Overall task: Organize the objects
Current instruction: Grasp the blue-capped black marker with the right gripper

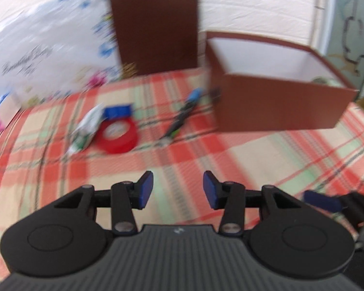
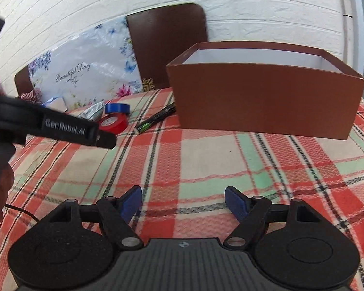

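Observation:
An open brown box (image 1: 274, 101) (image 2: 267, 101) with a white inside stands on the plaid cloth; something round shows in its far right corner (image 1: 324, 81). Left of it lie a red tape roll (image 1: 119, 134) (image 2: 114, 123), a blue tape roll (image 1: 117, 111) (image 2: 117, 108), a white-green packet (image 1: 86, 127) (image 2: 93, 111) and pens (image 1: 182, 118) (image 2: 156, 118). My left gripper (image 1: 178, 191) is open and empty, above the cloth short of these things. My right gripper (image 2: 184, 202) is open and empty, in front of the box. The left gripper's body (image 2: 60, 126) shows in the right wrist view.
The brown box lid (image 1: 155, 26) (image 2: 167, 43) leans upright against the white brick wall behind the items. A flowered white plastic bag (image 1: 43, 55) (image 2: 85, 72) lies at the back left. The plaid cloth (image 2: 206, 165) covers the surface.

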{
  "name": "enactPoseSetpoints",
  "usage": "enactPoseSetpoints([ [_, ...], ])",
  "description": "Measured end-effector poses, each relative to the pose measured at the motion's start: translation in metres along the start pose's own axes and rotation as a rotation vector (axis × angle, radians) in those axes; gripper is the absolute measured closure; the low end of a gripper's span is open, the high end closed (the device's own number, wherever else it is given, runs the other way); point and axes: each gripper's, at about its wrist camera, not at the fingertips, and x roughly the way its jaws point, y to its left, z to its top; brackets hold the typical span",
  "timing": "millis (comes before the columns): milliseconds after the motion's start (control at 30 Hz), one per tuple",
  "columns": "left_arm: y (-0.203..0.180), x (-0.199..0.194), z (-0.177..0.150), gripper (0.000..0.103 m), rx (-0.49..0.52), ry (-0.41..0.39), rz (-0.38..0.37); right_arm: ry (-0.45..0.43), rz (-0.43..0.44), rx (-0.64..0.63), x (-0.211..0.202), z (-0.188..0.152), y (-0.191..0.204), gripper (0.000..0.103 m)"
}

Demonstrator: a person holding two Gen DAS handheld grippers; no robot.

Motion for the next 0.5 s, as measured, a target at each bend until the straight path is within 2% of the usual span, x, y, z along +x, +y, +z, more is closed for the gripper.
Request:
enactPoseSetpoints([
  [267,0.081,0.022,-0.027,0.05,-0.121,0.036,0.135,0.057,0.034,-0.085,0.021,0.004,0.032,0.028],
  [333,0.107,0.028,-0.034,0.049,-0.161,0.03,0.194,0.061,0.034,-0.103,0.026,0.006,0.039,0.027],
  [400,0.133,0.031,-0.042,0.034,-0.218,-0.012,0.238,0.06,0.037,-0.111,0.036,0.012,0.045,0.027],
  [433,0.144,0.032,-0.046,0.032,-0.237,-0.036,0.268,0.06,0.038,-0.108,0.042,0.016,0.048,0.027],
  [500,0.157,0.035,-0.058,0.021,-0.243,-0.103,0.316,0.048,0.036,-0.095,0.057,0.027,0.055,0.028],
])
